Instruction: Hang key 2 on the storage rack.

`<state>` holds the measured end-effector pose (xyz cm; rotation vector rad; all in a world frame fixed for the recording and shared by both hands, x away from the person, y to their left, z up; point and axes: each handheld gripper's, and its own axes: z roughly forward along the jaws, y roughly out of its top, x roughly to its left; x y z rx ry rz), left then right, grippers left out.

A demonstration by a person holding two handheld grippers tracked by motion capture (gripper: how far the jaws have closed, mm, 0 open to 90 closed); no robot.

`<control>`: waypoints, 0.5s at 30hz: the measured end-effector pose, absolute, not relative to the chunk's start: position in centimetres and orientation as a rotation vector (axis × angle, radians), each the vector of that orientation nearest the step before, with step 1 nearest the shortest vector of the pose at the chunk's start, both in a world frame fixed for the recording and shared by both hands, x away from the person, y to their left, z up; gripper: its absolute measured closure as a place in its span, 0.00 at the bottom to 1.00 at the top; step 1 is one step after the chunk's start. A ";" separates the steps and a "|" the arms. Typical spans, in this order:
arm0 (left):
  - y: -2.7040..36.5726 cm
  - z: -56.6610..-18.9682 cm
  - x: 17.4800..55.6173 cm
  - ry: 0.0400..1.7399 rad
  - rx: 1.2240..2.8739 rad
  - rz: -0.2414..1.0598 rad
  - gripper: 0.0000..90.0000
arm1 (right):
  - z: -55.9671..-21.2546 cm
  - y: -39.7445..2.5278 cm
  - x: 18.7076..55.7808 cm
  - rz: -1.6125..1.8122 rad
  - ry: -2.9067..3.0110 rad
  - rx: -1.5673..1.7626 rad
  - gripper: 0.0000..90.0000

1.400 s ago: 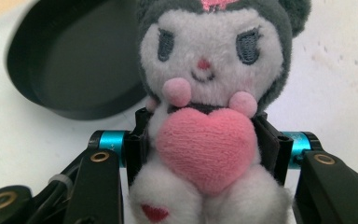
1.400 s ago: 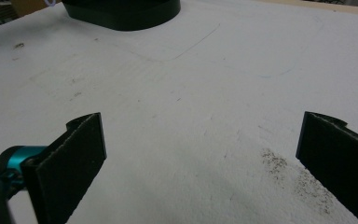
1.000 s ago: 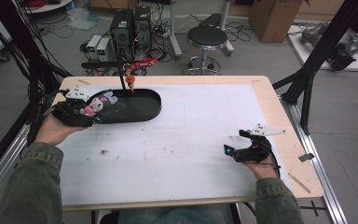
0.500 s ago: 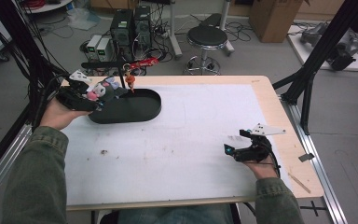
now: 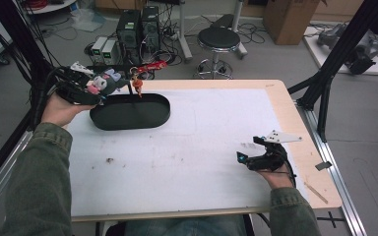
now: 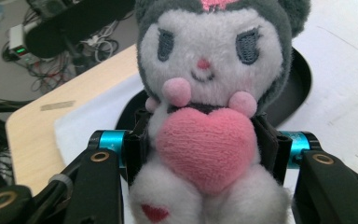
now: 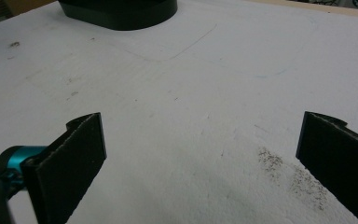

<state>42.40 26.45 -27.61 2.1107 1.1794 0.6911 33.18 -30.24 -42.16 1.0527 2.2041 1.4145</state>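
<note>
A grey-and-white plush toy [image 5: 103, 82] with a pink heart [image 6: 204, 147] on its chest is clamped at the waist in my left gripper [image 5: 94, 88], which is shut on it. It hangs in the air above the far left end of a black oval tray [image 5: 128, 123]. In the left gripper view the plush toy [image 6: 209, 70] faces the camera, with the tray [image 6: 300, 79] behind it. My right gripper [image 5: 248, 156] rests near the table's front right, open, with bare white mat between its jaws [image 7: 200, 158]. The tray [image 7: 121, 11] lies far ahead of it.
A small orange charm [image 5: 137, 84] hangs over the tray's far rim. The white mat [image 5: 192, 142] covers a wooden table [image 5: 288, 118]. Computers [image 5: 138, 24] and a stool [image 5: 218, 39] stand on the floor beyond. Black frame posts rise at the left [image 5: 24, 54] and right [image 5: 325, 83].
My left gripper has risen with the plush toy from the tray's left end, moving up and toward the far edge. The right gripper has stayed still.
</note>
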 end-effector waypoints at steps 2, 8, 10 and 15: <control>26.6 -27.4 42.7 1.192 2.105 0.704 0.54 | -42.1 -30.3 33.2 1.410 2.196 1.049 0.01; 26.9 -27.1 43.4 1.209 2.080 0.692 0.54 | -42.1 -30.3 33.2 1.402 2.189 1.050 0.01; 27.0 -27.1 43.6 1.212 2.059 0.671 0.54 | -42.1 -30.4 33.2 1.405 2.191 1.054 0.01; 26.9 -27.1 44.0 1.224 2.025 0.670 0.54 | -42.2 -30.4 33.2 1.394 2.195 1.058 0.01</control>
